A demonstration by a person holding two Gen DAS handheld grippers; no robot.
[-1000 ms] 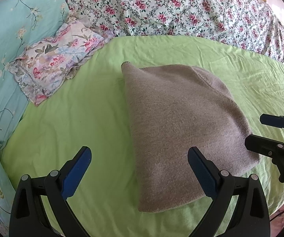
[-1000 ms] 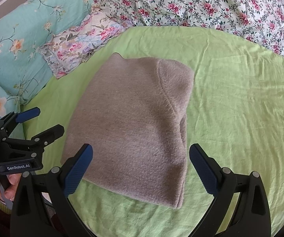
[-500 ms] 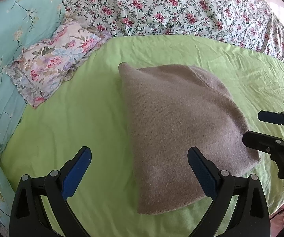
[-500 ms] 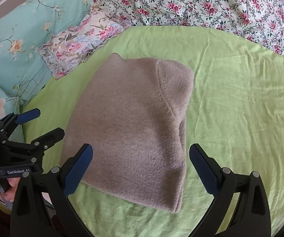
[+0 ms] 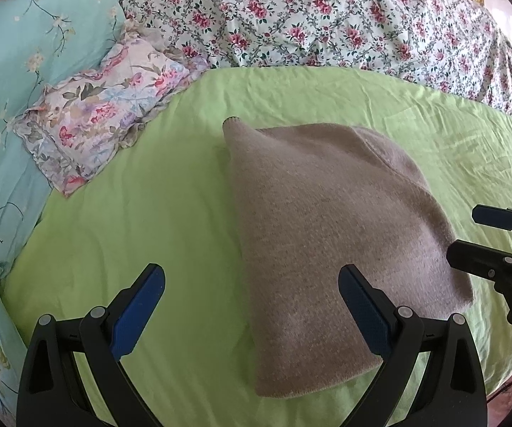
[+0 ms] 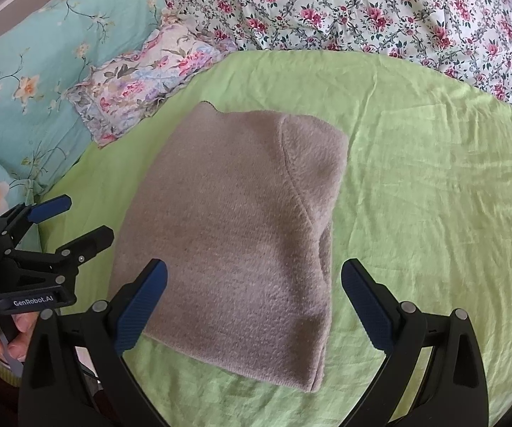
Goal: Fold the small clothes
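A grey-brown knit garment [image 5: 330, 235] lies folded flat on the green sheet [image 5: 142, 220]; it also shows in the right wrist view [image 6: 241, 227]. My left gripper [image 5: 252, 306] is open and empty, held above the garment's near left edge. My right gripper [image 6: 254, 302] is open and empty, above the garment's near edge. The right gripper [image 5: 469, 238] shows at the right edge of the left wrist view, beside the garment. The left gripper [image 6: 78, 220] shows at the left of the right wrist view, beside the garment.
A small floral pillow [image 5: 103, 114] lies at the back left on the green sheet [image 6: 433, 195]. A turquoise flowered quilt [image 5: 17, 71] runs along the left. A rose-patterned quilt [image 5: 327, 17] covers the back. The bed's near edge is just below the garment.
Both grippers stay open and empty. The views have shifted only slightly; the garment has not moved.
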